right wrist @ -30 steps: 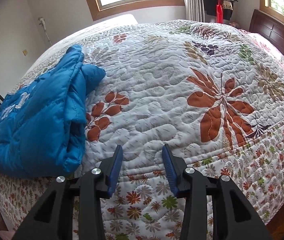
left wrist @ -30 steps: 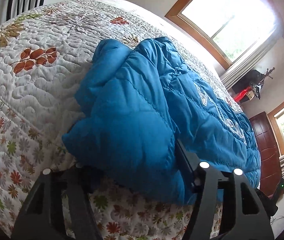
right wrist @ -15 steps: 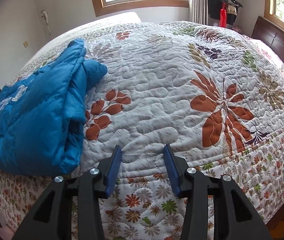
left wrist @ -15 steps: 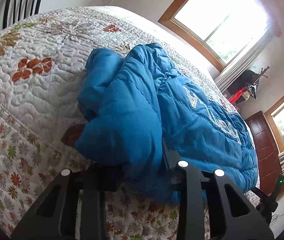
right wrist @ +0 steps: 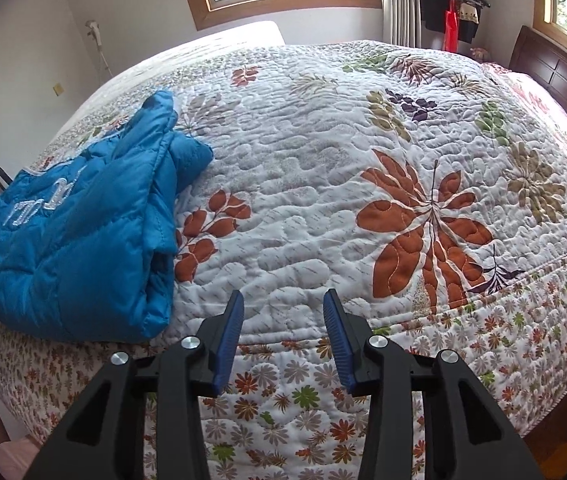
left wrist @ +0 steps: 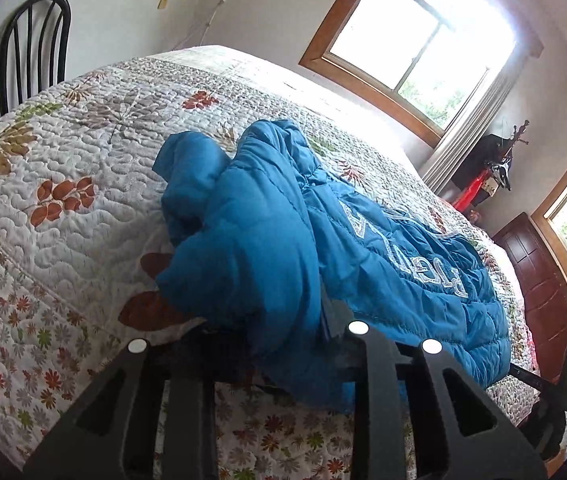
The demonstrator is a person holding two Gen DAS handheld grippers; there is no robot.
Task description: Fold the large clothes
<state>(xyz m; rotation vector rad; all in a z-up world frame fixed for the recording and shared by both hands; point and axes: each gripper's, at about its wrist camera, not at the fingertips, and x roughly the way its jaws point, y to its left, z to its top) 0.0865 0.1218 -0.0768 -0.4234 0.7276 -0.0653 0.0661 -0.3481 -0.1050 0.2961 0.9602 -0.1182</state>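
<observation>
A blue puffer jacket (left wrist: 243,240) with white lettering lies bunched on the floral quilt (left wrist: 43,216) near the bed's edge. My left gripper (left wrist: 279,332) is shut on the jacket's near hem, and the fabric covers its fingertips and hangs between the jaws. The gripped fold is raised a little off the quilt. In the right wrist view the same jacket (right wrist: 75,248) sits at the left. My right gripper (right wrist: 281,308) hovers open over the bare quilt (right wrist: 323,200) to the jacket's right, with nothing between its blue pads (right wrist: 231,332).
A black chair (left wrist: 31,48) stands beyond the bed's far side. A dark wooden headboard (right wrist: 555,76) bounds the bed at the right. Clothes hang on a rack (right wrist: 451,4) by the window (left wrist: 415,52). Wide bare quilt stretches right of the jacket.
The left jaws closed on the jacket's near hem and lifted it, so the fold came up off the quilt. The right gripper rose slightly and stayed open.
</observation>
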